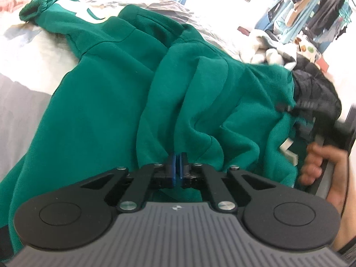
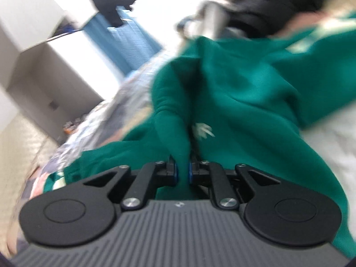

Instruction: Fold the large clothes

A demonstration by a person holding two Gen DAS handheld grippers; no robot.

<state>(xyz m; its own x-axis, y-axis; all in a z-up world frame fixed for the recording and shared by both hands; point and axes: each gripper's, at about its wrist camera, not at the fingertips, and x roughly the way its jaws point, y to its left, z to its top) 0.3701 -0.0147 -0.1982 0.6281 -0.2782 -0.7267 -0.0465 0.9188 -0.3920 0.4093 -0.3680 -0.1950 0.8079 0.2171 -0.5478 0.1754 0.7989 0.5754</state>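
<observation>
Both claws pinch folds of the green sweatshirt point(image 1: 106, 102): left gripper point(image 1: 177, 166) clenched on fabric ahead, right gripper point(image 2: 183, 169) seemingly clamping a blurred ridge between its pads.

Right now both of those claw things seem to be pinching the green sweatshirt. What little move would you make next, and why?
Probably carry both pinched edges across the body and lay them flat. The left gripper and right gripper are each shut on a bunched fold of the green sweatshirt, which is raised and wrinkled, while the far sleeve lies spread on the bed.
</observation>
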